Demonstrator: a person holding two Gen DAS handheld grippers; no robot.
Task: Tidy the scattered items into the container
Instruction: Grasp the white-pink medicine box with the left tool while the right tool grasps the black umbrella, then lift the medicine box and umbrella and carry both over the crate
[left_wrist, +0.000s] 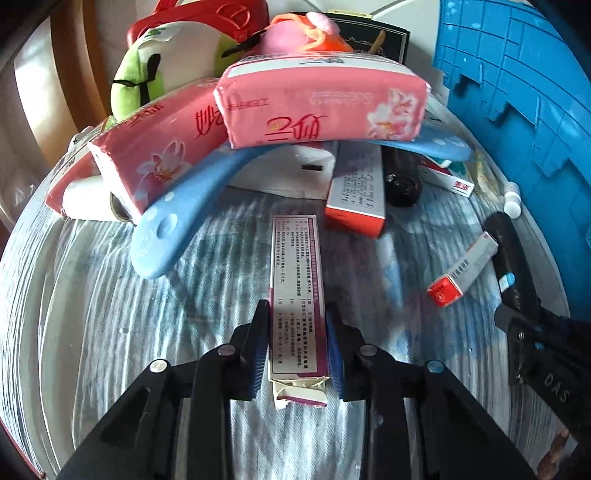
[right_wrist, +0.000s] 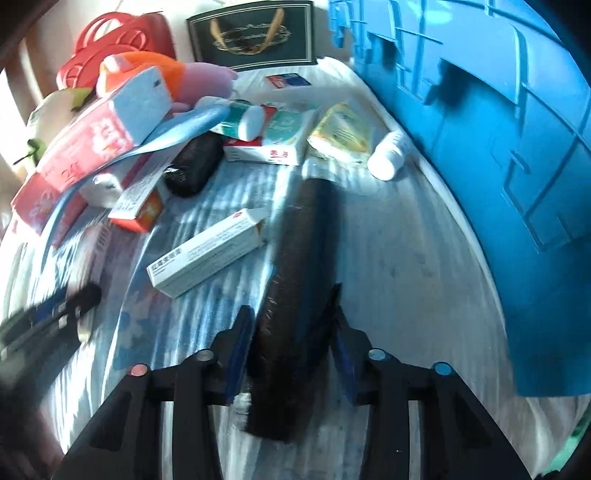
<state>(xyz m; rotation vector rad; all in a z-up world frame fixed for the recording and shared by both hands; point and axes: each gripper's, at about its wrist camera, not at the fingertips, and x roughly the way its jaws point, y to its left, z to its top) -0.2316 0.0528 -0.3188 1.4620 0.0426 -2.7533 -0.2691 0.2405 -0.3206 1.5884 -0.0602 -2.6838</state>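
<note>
Both tools loaded, blue crate (right_wrist: 498, 147) at right.
Left tool (left_wrist: 297, 345) clamps a purple-edged medicine box (left_wrist: 297, 295); right tool (right_wrist: 291, 332) grips a long black case (right_wrist: 295, 295) over the cloth-covered surface (right_wrist: 406, 277).

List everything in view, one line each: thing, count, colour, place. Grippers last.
purple-edged box: 1, white and purple, between the left gripper's fingers
black case: 1, black, between the right gripper's fingers
tissue packs: 2, pink, stacked at the pile's top
hanger: 1, light blue, under the tissue packs
orange-ended boxes: 2, white and orange, on the cloth
white bottle: 1, white, beside the crate
plush toys: 2, green-white and pink-orange, at the back
crate: 1, blue, right side
left gripper: 1, black, shut on the box
right gripper: 1, black, around the case
</note>
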